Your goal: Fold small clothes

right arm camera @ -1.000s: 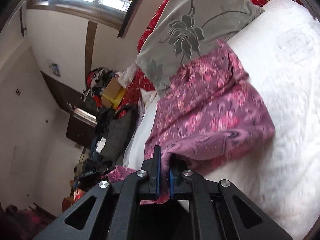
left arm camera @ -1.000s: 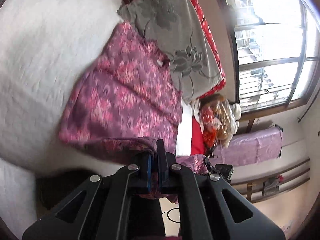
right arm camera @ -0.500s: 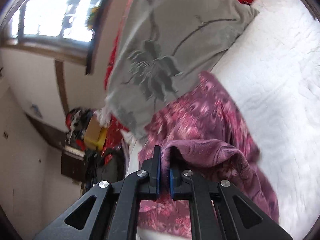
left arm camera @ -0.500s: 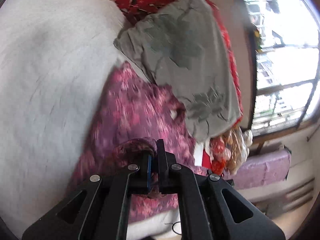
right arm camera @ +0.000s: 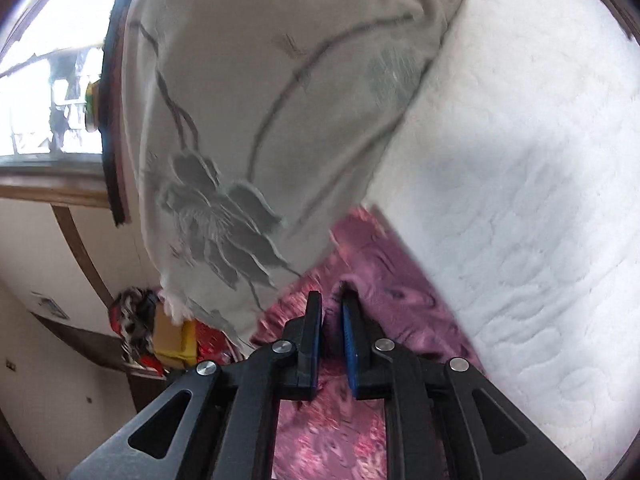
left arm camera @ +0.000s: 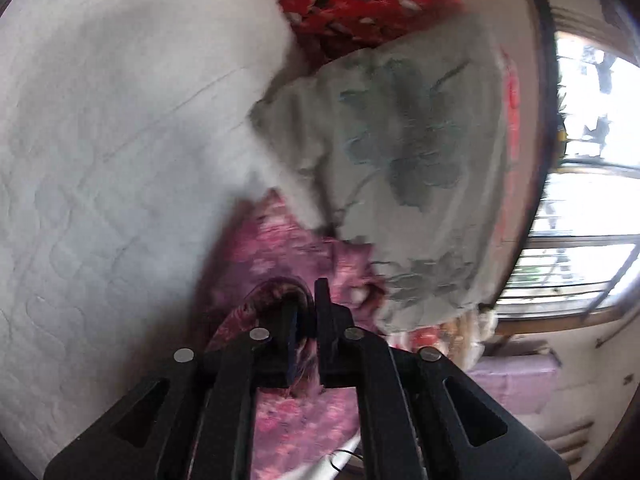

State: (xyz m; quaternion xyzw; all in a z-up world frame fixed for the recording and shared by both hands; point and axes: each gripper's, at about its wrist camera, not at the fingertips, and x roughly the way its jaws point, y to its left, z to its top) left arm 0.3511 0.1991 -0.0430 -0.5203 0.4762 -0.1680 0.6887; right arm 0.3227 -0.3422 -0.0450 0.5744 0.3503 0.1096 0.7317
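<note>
A pink and purple patterned garment point(left arm camera: 280, 248) lies on the white quilted bed point(left arm camera: 100, 160), its far end against a grey flowered pillow point(left arm camera: 400, 152). My left gripper point(left arm camera: 306, 300) is shut on a folded edge of the garment and holds it low over the rest of the cloth. In the right wrist view the garment point(right arm camera: 380, 280) lies under my right gripper point(right arm camera: 331, 308), whose jaws stand slightly apart with cloth between them. The grey pillow point(right arm camera: 260, 120) is just ahead of it.
A red patterned pillow point(left arm camera: 360, 0) lies behind the grey one. A window point(left arm camera: 592, 160) is at the right. Clutter with a yellow box point(right arm camera: 176, 340) sits beside the bed. White bed surface point(right arm camera: 520, 160) spreads to the right of the garment.
Both grippers carried the garment's near edge forward toward the grey pillow, folding it over itself. The right gripper's jaws have parted a little.
</note>
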